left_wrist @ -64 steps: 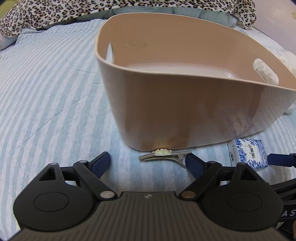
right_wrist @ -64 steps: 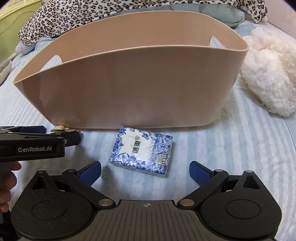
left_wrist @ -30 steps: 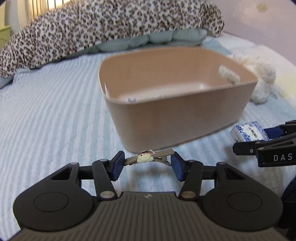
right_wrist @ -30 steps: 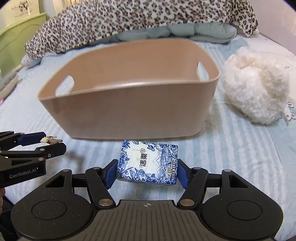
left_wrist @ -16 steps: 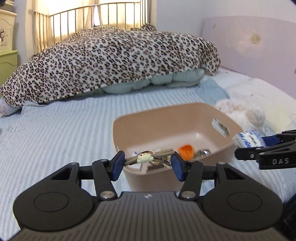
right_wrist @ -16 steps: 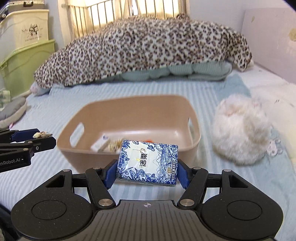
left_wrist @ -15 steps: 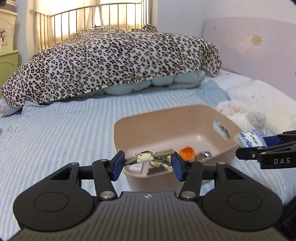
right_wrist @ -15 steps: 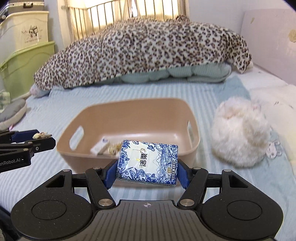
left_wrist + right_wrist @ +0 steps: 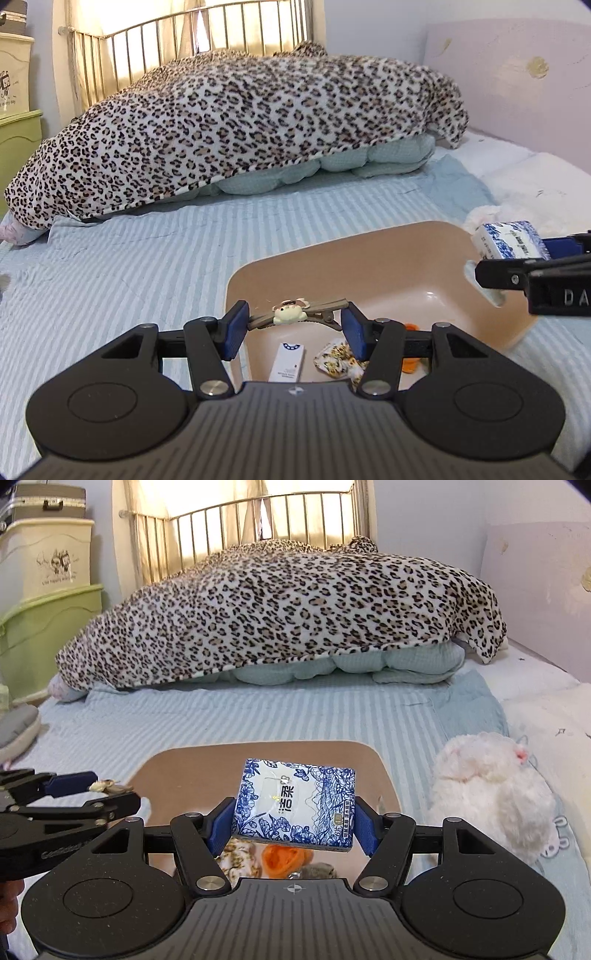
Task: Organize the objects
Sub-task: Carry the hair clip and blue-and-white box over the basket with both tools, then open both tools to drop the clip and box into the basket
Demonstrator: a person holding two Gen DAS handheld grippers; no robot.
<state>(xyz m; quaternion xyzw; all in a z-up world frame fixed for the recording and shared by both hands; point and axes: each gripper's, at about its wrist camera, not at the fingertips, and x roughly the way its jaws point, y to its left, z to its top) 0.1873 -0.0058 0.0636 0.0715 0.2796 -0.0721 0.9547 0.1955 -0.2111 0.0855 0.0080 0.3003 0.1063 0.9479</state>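
Over the near left corner of the beige bin (image 9: 369,258) on the bed, the left claw (image 9: 293,325) tilts downward, its blue pads clamped on the ends of a hair clip (image 9: 295,314) with a small cream charm. To its right, over the bin's middle, the right claw (image 9: 291,825) tilts down too, clamped on a blue-and-white tissue pack (image 9: 295,805). The pack and claw bodies hide most of the bin's contents; an orange item (image 9: 284,860) beneath is perhaps fabric
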